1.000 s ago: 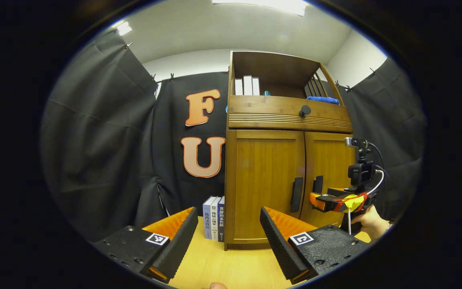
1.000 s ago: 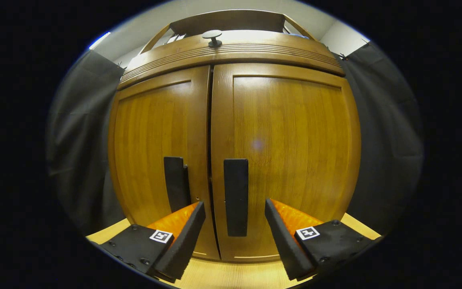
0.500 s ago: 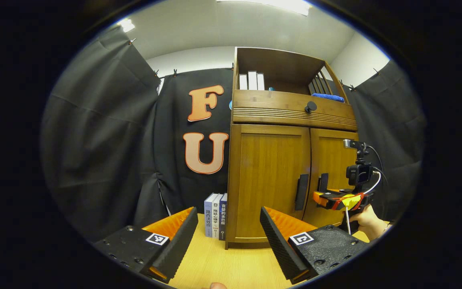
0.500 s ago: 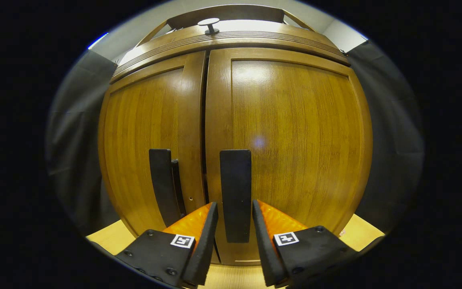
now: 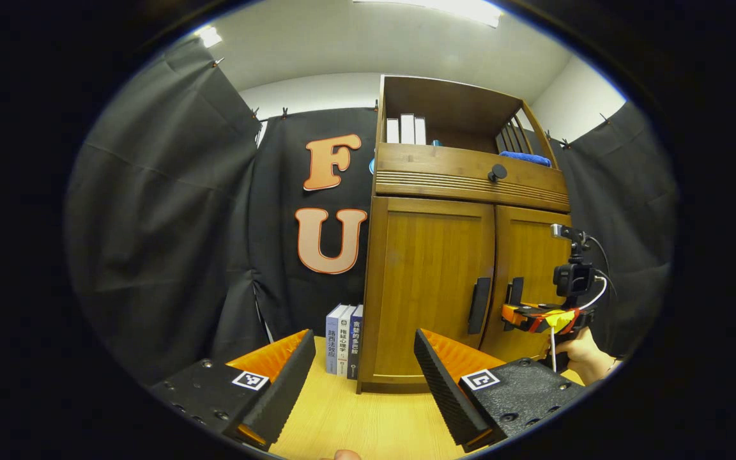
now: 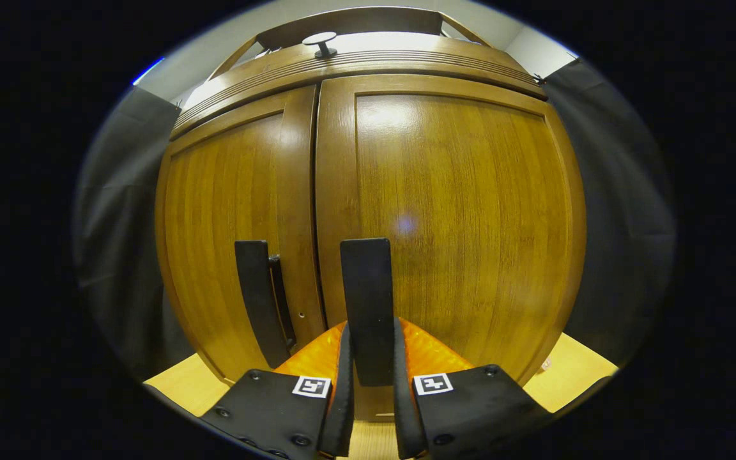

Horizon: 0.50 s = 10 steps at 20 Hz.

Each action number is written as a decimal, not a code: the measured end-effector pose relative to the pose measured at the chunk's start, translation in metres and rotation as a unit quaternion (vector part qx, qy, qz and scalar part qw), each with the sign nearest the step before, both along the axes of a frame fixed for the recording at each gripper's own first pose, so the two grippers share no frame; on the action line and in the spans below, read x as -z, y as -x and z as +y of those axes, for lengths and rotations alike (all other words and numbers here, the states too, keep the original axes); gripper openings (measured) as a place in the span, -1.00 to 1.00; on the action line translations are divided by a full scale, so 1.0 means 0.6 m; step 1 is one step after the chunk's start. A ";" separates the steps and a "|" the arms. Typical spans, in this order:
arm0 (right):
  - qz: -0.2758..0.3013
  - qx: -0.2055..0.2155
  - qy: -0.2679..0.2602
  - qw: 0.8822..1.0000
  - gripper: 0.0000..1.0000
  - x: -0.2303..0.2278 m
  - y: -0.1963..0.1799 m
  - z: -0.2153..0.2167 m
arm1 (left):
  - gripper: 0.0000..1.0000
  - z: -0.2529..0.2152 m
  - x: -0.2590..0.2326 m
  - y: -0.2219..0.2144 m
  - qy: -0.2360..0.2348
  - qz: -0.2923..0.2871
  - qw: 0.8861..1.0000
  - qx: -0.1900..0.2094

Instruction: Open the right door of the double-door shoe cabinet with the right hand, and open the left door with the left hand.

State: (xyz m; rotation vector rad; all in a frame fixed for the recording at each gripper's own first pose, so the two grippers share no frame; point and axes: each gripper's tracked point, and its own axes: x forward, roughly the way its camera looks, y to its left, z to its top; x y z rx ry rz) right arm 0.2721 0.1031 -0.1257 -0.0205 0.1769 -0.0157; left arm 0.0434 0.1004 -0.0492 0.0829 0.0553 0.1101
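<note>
Right gripper (image 6: 369, 383): its two fingers are pressed in on the lower end of the right door's handle (image 6: 367, 310), one on each flat side, so it is pinching the handle. The hold sits low, probably because the gripper comes in from table height, straight ahead of the door.

Right door (image 6: 457, 211): directly ahead of the right gripper and closed, flush with its neighbour; the pull has not begun.

Left gripper (image 5: 361, 383): fingers spread wide with nothing between them, held back over the table (image 5: 368, 425), probably waiting its turn.

Left door (image 5: 429, 287): ahead of the left gripper and slightly to its right, closed. Its handle (image 5: 478, 305) is well apart from the spread fingers.

Cabinet (image 5: 464, 185): warm brown wood with vertical grain, two framed doors meeting at a narrow centre seam, dark flat upright handles set close either side of that seam. Above the doors is a ribbed drawer front with a round dark knob (image 5: 498, 171).

Books (image 5: 342, 338): standing just left of the cabinet, clear of the left door's swing as far as can be judged.
</note>
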 end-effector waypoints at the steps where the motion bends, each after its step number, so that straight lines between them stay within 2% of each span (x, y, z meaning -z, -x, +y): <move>1: 0.004 -0.003 -0.003 1.000 -0.22 -0.001 0.011 -0.001 | 0.89 -0.001 -0.001 0.000 0.001 0.001 1.000 -0.002; 4: 0.010 -0.013 -0.006 1.000 -0.29 -0.002 0.050 -0.007 | 0.83 -0.003 -0.001 0.006 0.008 0.002 1.000 -0.002; 5: 0.010 -0.015 -0.005 1.000 -0.31 -0.005 0.062 -0.009 | 0.89 -0.006 -0.003 0.009 0.009 0.002 1.000 -0.001; 6: 0.009 -0.016 -0.002 1.000 -0.43 -0.006 0.074 -0.013 | 0.83 -0.008 -0.005 0.015 0.011 0.001 1.000 -0.001; 9: 0.006 -0.018 0.005 1.000 -0.41 -0.013 0.105 -0.023 | 0.89 -0.016 -0.009 0.040 0.010 -0.001 1.000 0.000; 10: 0.005 -0.019 0.004 1.000 -0.31 -0.015 0.114 -0.027 | 0.83 -0.017 -0.012 0.043 0.008 -0.002 1.000 -0.001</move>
